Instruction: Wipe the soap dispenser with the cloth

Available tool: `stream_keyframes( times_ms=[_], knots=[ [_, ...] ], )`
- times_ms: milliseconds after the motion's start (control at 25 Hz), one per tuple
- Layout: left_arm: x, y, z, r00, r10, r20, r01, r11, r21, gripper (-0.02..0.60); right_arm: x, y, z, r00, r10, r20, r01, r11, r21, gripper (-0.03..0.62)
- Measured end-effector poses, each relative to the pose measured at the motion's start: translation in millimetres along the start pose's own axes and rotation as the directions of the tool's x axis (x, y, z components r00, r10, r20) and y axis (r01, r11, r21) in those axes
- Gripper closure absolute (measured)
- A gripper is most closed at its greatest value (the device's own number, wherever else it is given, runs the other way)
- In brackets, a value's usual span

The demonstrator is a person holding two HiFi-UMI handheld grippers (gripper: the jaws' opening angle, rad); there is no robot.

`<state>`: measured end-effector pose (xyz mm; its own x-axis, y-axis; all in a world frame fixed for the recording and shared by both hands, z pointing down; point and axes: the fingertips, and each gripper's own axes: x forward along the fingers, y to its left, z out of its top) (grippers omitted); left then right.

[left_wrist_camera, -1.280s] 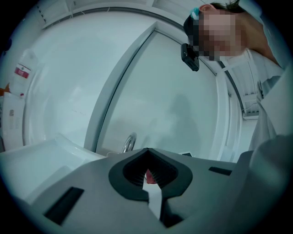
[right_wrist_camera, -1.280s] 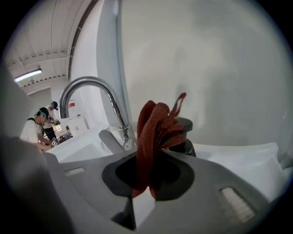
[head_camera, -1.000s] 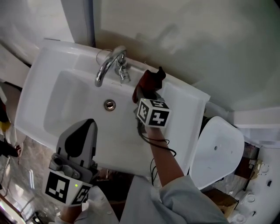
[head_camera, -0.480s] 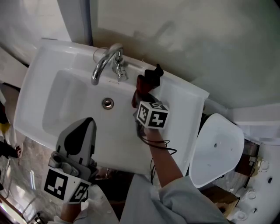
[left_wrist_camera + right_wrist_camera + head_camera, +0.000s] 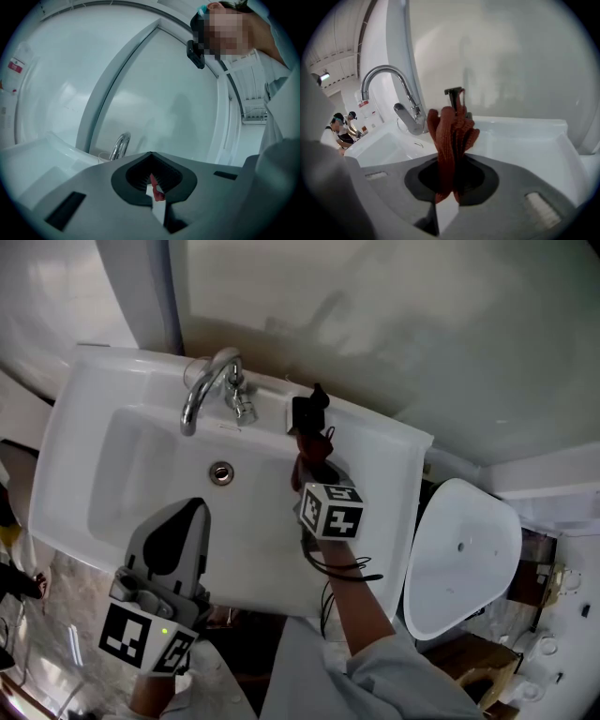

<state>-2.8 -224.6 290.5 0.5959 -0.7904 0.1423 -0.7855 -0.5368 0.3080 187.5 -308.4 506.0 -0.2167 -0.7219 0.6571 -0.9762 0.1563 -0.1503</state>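
Note:
The soap dispenser [image 5: 305,412] stands on the back rim of the white sink [image 5: 84,474], right of the tap; only its black pump top [image 5: 454,91] shows. My right gripper [image 5: 313,468] is shut on a red knitted cloth [image 5: 315,448], which hangs bunched just in front of the dispenser and hides its body. Whether the cloth [image 5: 450,136] touches the dispenser cannot be told from the right gripper view. My left gripper [image 5: 190,512] hovers shut over the sink's front edge and holds nothing; a sliver of the red cloth [image 5: 157,191] shows past its jaws.
A chrome tap [image 5: 208,382] arches over the basin, left of the dispenser, with the drain [image 5: 221,472] below it. The wall rises right behind the sink. A white oval lid [image 5: 459,559] lies to the right of the sink.
My right gripper has drawn the cloth back toward me, off the dispenser's top, so the black pump head now shows. The left gripper has stayed put.

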Motion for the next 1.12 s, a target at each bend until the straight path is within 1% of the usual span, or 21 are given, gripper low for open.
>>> stream_keyframes(
  times_ms=[200,360,520,640,720,880,1040,1120],
  knots=[
    [5.6,-8.9,2.5,1.0,-0.027,0.002,0.027,1.0,0.006,0.584,-27.6,-16.0,35.0,0.994,-0.055,0.09,0.06,0.997,-0.058,0.539],
    [8.5,-13.4,1.3,0.999,-0.043,-0.001,0.043,0.999,0.015,0.584,-40.9,-21.9,66.8,0.982,-0.096,0.163,0.12,0.981,-0.15,0.539],
    [8.8,-22.0,0.5,0.998,-0.057,-0.008,0.057,0.998,0.035,0.584,-45.2,-24.1,93.4,0.972,-0.112,0.208,0.163,0.954,-0.251,0.539],
    [7.3,-23.9,-0.4,0.998,-0.055,-0.009,0.056,0.998,0.038,0.584,-44.3,-22.9,111.4,0.965,-0.123,0.233,0.198,0.922,-0.332,0.539],
    [6.8,-24.0,-0.1,0.999,-0.051,-0.009,0.051,0.998,0.039,0.584,-41.9,-19.3,120.7,0.963,-0.119,0.241,0.206,0.904,-0.376,0.539],
    [5.7,-23.6,0.1,0.999,-0.04,-0.013,0.041,0.998,0.04,0.584,-32.4,-15.5,125.7,0.965,-0.114,0.237,0.209,0.879,-0.429,0.539],
    [5.6,-22.4,-1.5,0.999,-0.032,-0.016,0.033,0.999,0.039,0.584,-23.8,-13.9,117.2,0.969,-0.128,0.21,0.218,0.843,-0.492,0.539],
    [5.9,-21.7,-2.7,0.999,-0.03,-0.022,0.031,0.999,0.039,0.584,-22.5,-11.6,113.5,0.968,-0.132,0.214,0.226,0.826,-0.516,0.539]
  ],
)
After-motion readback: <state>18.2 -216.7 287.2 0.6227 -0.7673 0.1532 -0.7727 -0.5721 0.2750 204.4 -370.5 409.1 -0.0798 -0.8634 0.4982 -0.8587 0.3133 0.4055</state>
